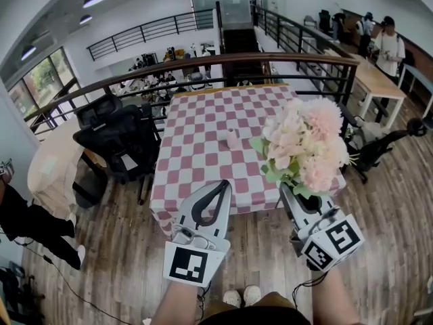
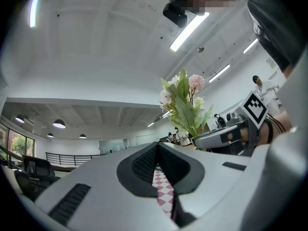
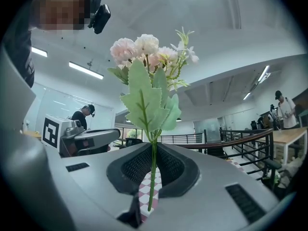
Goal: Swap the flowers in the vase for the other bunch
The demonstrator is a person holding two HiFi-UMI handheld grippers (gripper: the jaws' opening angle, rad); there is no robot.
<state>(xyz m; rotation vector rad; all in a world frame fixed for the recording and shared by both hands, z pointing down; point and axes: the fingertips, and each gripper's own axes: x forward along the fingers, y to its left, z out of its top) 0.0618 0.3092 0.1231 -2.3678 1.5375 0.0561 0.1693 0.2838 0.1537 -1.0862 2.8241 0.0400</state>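
Left gripper (image 1: pixel 218 188): jaws together, empty, short of the checkered table (image 1: pixel 203 124). Vase (image 1: pixel 232 139): mid-table, no stems seen in it. Right gripper (image 1: pixel 287 192): nearly closed, pinching the flower bunch (image 1: pixel 304 144) by one stem, blooms up. Advice: keep stems vertical, centre over the mouth, lower slowly.

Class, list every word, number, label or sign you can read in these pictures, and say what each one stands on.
No readable words or numbers anywhere.
On the left gripper: a black-and-white square marker, a pattern, not text.
On the right gripper: another such marker.
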